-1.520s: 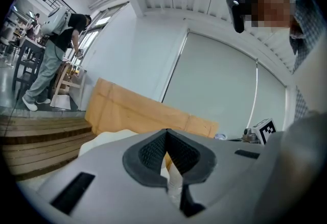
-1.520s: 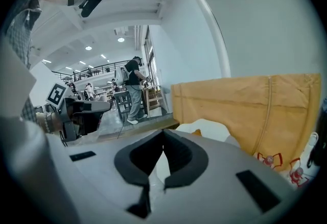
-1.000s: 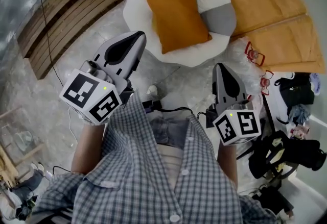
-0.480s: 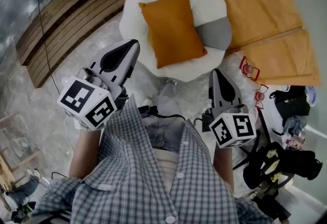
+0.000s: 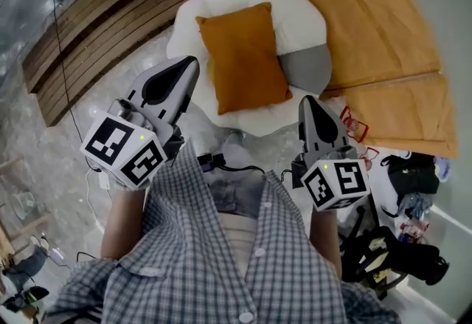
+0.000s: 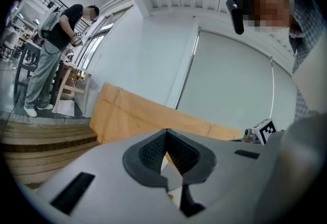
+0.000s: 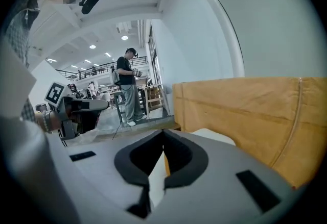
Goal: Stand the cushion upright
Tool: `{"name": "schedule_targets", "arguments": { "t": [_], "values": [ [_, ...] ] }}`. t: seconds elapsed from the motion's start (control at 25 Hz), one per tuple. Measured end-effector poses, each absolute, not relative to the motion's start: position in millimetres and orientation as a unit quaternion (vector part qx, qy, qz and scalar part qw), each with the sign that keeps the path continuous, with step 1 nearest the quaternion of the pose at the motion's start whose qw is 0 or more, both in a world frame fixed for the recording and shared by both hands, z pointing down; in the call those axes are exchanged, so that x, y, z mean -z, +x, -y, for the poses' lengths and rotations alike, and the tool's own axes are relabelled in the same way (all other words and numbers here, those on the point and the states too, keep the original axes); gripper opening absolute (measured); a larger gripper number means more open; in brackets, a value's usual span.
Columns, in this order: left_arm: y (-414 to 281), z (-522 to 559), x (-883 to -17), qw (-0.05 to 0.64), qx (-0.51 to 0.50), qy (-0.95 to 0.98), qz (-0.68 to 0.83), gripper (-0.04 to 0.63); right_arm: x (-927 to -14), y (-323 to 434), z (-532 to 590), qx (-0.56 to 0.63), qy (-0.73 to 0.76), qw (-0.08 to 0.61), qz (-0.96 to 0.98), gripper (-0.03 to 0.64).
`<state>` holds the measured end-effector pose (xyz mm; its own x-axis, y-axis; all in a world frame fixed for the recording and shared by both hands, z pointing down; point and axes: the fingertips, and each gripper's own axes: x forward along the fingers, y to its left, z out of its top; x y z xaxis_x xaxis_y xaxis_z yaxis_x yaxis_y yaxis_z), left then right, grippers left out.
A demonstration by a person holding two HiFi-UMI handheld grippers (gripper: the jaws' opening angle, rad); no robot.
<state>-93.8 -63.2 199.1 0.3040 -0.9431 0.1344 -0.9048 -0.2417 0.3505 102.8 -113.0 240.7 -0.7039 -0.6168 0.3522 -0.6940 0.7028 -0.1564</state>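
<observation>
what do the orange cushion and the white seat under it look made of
Orange cushion: probably woven fabric, matte, with soft puffed corners and no shine. White seat: seemingly plush upholstery, matte, its rim bulging in padded lobes; the exact cloth is unclear.

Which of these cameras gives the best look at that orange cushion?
The head view: the orange rectangular fabric cushion shows whole, lying flat on the white round pouffe. Both gripper views show at most a thin orange sliver past their shut jaws.

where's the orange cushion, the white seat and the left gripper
orange cushion (image 5: 242, 57), head view, middle of its top face
white seat (image 5: 295, 9), head view, bare rim right of the cushion
left gripper (image 5: 192, 64), head view, tips of its shut jaws
</observation>
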Motion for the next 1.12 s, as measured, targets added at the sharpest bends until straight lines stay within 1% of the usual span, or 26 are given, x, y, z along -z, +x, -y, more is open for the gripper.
{"name": "schedule_targets", "arguments": {
  "t": [0.24,0.48,0.76,0.92,1.12],
  "values": [
    [-93.5,100.1,-203.4,0.183,0.054,0.765,0.614,0.008,-250.3,94.1,166.9,-0.140,0.320,0.151,0.925,0.005],
    [-90.5,130.5,-220.6,0.209,0.065,0.736,0.640,0.008,-271.4,98.4,211.3,-0.147,0.294,0.166,0.930,0.005],
    [-83.2,158.8,-249.0,0.243,0.048,0.735,0.631,0.008,-301.4,97.8,245.5,-0.172,0.291,0.182,0.924,0.005],
    [-91.8,177.5,-264.0,0.256,0.049,0.735,0.626,0.008,-318.9,90.3,260.7,-0.182,0.293,0.199,0.917,0.005],
    [-119.1,202.1,-298.1,0.279,0.041,0.735,0.617,0.008,-347.8,68.6,279.8,-0.187,0.305,0.219,0.908,0.005]
  ]
}}
